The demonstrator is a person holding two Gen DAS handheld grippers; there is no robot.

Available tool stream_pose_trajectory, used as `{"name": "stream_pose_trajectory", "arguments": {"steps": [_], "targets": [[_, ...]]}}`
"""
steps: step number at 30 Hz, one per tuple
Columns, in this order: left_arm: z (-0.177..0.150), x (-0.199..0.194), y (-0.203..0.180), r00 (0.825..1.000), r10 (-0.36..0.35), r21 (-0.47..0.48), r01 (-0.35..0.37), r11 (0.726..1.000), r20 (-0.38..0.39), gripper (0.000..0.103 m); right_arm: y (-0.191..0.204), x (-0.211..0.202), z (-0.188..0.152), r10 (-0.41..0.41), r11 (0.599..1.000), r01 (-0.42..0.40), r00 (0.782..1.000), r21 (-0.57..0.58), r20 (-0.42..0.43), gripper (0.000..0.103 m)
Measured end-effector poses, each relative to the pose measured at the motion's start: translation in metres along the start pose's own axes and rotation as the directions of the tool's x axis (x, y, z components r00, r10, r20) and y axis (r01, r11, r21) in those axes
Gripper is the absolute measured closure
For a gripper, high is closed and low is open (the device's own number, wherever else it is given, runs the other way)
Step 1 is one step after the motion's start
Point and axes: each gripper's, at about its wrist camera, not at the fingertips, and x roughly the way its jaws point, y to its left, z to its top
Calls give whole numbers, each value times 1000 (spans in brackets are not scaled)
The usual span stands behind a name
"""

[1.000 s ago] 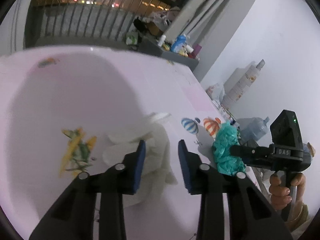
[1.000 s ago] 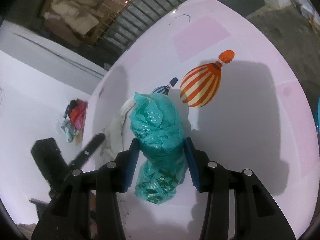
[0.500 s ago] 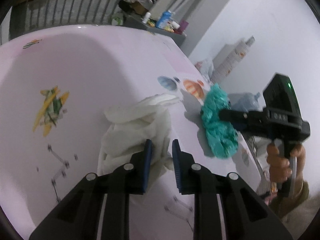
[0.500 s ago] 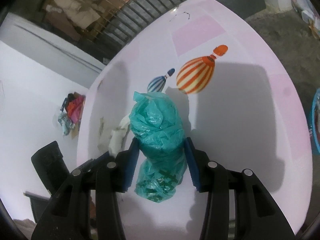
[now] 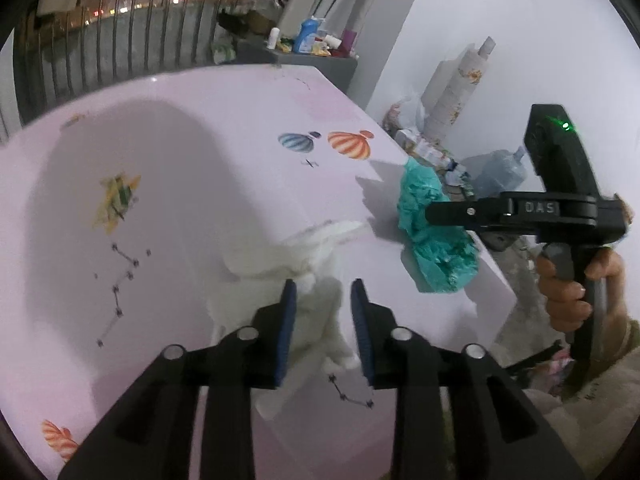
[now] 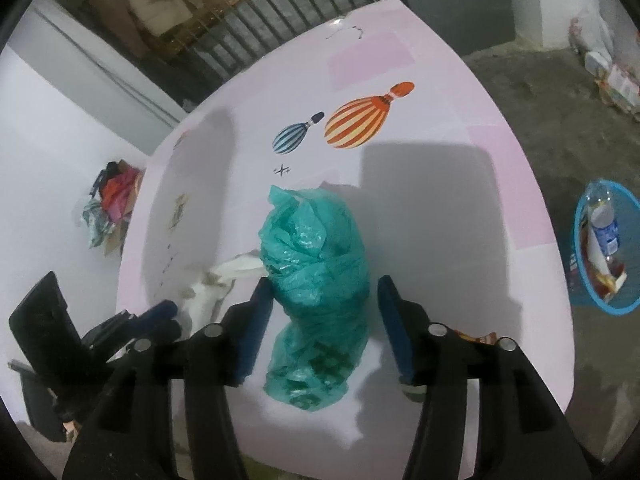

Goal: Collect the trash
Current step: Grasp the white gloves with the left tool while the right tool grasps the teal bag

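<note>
both tongs have just been opening: the right tongs [image 6: 324, 320] now stand spread around the green bag [image 6: 316, 280], their pads clear of it. the left tongs [image 5: 323, 320] stand apart around the white tissue wad [image 5: 296, 276], just beside the bag on the pink counter [image 5: 200, 152].

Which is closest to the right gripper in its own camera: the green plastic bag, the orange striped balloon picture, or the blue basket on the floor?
1. The crumpled green plastic bag: between the open fingers of the right gripper.
2. The orange striped balloon picture: printed on the pink table, beyond the bag.
3. The blue basket: off the table, on the floor at far right.
</note>
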Motion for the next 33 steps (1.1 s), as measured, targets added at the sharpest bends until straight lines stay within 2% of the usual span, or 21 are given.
{"name": "stream_pose_trajectory", "arguments": {"steps": [4,6,14,16,18,19,24,33], "targets": [[3,18,-9,997,56,50,-54,997,-49,67,7,2,5,-7,1000,7,1000,1,26,40],[1,22,-14,995,85,80,-81,994,-49,64,9,5,3,-23,1000,23,999,-3,32,37],[-2,34,-24,981,190,155,-182,971,-36,64,4,12,-6,-57,998,57,998,-2,21,37],[2,37,-24,975,221,163,-213,963,-32,72,0,12,-7,-49,999,48,999,14,19,37],[3,38,-24,973,230,159,-222,962,-32,76,-1,13,-8,-45,999,45,999,19,22,37],[3,38,-23,973,230,153,-223,963,-33,78,-2,12,-9,-44,999,43,999,18,25,37],[5,37,-22,971,238,137,-231,963,-32,83,-5,11,-9,-16,999,15,1000,41,21,55],[8,32,-20,967,254,143,-250,958,-10,89,-12,1,-12,46,995,-49,998,87,32,57]]}}
